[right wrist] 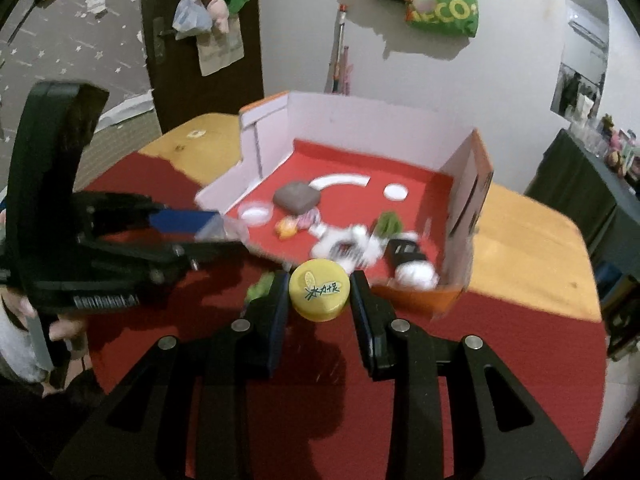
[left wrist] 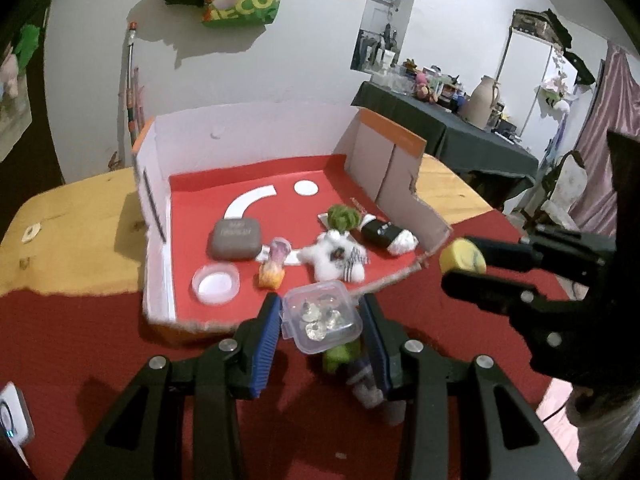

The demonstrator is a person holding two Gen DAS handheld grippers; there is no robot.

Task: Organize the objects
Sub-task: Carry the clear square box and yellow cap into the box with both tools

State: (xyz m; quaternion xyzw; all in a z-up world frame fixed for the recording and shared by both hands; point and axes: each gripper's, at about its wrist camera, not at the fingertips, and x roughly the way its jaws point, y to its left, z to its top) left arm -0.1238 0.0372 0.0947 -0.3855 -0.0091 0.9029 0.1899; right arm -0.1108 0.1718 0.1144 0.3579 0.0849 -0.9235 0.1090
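Note:
My left gripper (left wrist: 322,318) is shut on a small clear plastic box (left wrist: 322,316) with shiny pieces inside, held above the red cloth just in front of the cardboard box's (left wrist: 256,128) near edge. My right gripper (right wrist: 319,294) is shut on a yellow bottle cap (right wrist: 319,294) with a lemon print, also lifted near the open box (right wrist: 360,116). From the left wrist camera, the right gripper (left wrist: 466,270) holds the cap (left wrist: 462,257) at right. Inside the box lie a grey pouch (left wrist: 235,239), a round clear lid (left wrist: 216,283), a white plush toy (left wrist: 334,256) and a black-and-white doll (left wrist: 386,235).
A green-haired doll (left wrist: 348,360) lies on the red cloth (left wrist: 80,340) under my left gripper. The box's right wall (left wrist: 394,172) is torn. A white device (left wrist: 12,416) sits at the cloth's left edge. The wooden table (right wrist: 528,232) continues to the right.

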